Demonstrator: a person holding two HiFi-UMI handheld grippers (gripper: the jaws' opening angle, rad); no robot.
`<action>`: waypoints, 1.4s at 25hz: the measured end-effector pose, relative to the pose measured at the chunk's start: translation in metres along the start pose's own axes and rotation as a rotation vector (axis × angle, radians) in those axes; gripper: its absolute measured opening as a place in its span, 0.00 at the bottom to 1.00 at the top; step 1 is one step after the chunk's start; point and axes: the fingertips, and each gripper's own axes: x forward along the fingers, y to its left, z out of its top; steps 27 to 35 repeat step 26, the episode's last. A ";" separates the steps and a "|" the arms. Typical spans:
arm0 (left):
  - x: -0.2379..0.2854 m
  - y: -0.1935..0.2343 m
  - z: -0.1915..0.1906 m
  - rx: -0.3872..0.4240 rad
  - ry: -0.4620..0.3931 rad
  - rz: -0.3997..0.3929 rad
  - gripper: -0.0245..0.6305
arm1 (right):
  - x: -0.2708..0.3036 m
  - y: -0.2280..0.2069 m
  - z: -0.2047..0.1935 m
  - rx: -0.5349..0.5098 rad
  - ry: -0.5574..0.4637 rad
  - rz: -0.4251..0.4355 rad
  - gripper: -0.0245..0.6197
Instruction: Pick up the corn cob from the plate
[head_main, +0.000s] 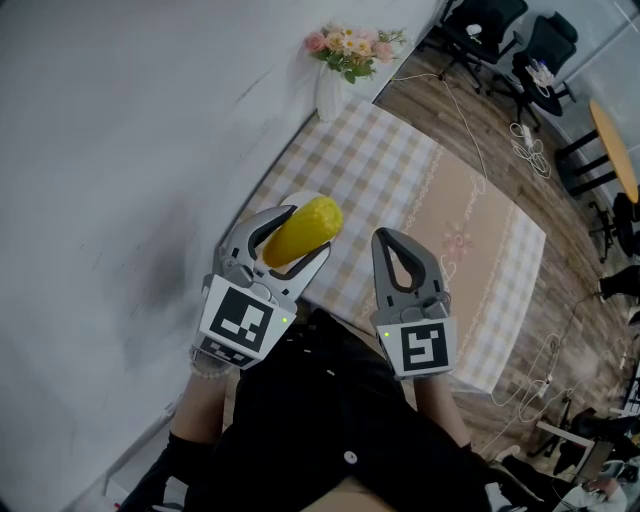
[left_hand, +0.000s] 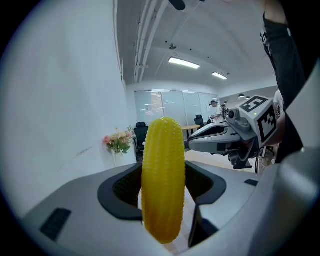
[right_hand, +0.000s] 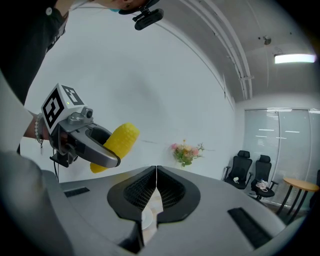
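Yellow corn cob (left_hand: 163, 180) gripped by left tongs (head_main: 302, 234), apparently aloft.

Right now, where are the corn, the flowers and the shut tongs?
corn cob (left_hand: 163, 180): left gripper view, middle of the cob.
flowers (head_main: 350, 46): head view, the blossoms.
right tongs (right_hand: 156, 175): right gripper view, where the tips meet.

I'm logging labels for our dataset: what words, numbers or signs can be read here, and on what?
None readable in any view.
Left marker cube: only a black-and-white square pattern, no letters.
Right marker cube: the same.
Corn cob: no print.
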 end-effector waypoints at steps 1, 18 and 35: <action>0.000 -0.001 0.000 0.001 0.000 -0.001 0.44 | -0.001 0.000 0.000 0.002 0.001 -0.001 0.10; 0.005 -0.005 -0.002 0.024 0.017 -0.019 0.44 | -0.001 0.000 -0.003 0.006 0.004 0.001 0.10; 0.005 -0.008 -0.002 0.027 0.020 -0.027 0.44 | 0.000 0.003 -0.003 0.005 0.008 0.013 0.10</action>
